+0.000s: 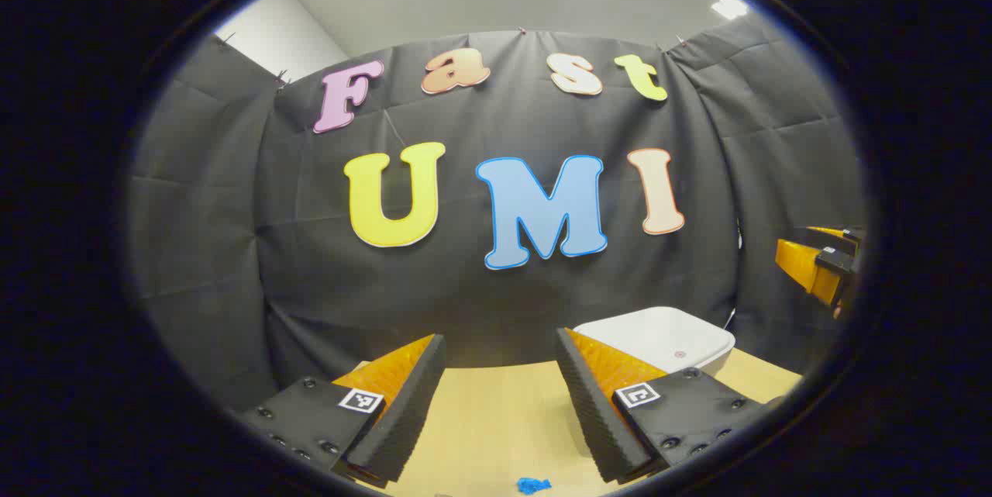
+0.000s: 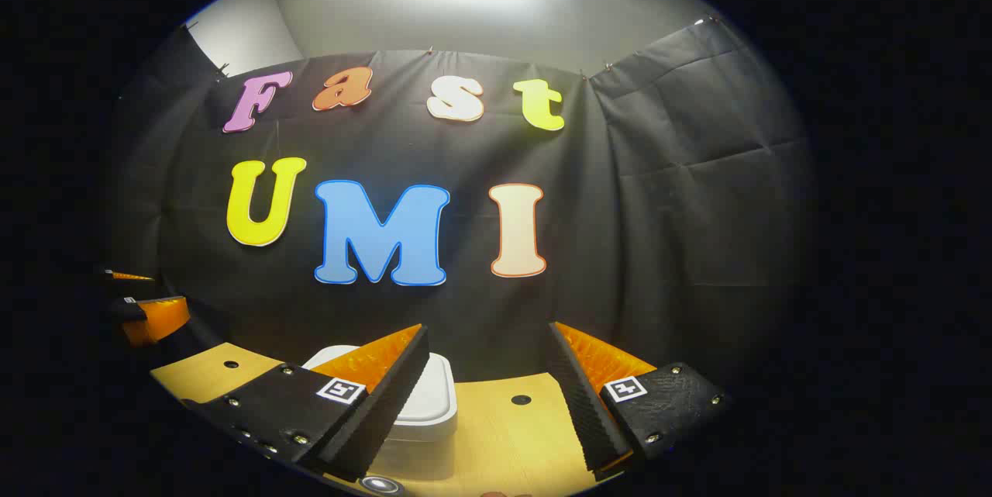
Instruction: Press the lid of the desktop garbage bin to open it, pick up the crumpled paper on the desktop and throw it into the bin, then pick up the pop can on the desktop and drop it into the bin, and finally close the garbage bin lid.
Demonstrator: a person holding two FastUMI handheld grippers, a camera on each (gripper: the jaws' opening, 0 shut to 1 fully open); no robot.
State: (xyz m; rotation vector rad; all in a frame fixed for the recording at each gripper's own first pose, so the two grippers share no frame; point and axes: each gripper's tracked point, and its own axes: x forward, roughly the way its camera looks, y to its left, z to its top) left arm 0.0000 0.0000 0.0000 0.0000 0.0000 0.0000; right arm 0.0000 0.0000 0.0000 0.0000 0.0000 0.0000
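The white desktop bin (image 1: pixel 659 336) stands on the wooden table (image 1: pixel 496 412) with its lid down, ahead and to the right of my left gripper (image 1: pixel 500 338). That gripper hovers open with nothing between its fingers. A small blue crumpled scrap (image 1: pixel 533 484) lies on the table just below it. In the right gripper view the bin (image 2: pixel 434 404) sits ahead and slightly left, partly behind one finger of my right gripper (image 2: pixel 488 330), which is open and holds nothing. A round grey rim (image 2: pixel 380 484), perhaps the can's top, peeks in at the bottom edge.
The black cloth wall closes off the back of the table right behind the bin. My right gripper (image 1: pixel 821 260) shows at the far right of the left gripper view, and my left gripper (image 2: pixel 151 315) at the far left of the right gripper view. Small holes (image 2: pixel 521 399) dot the tabletop.
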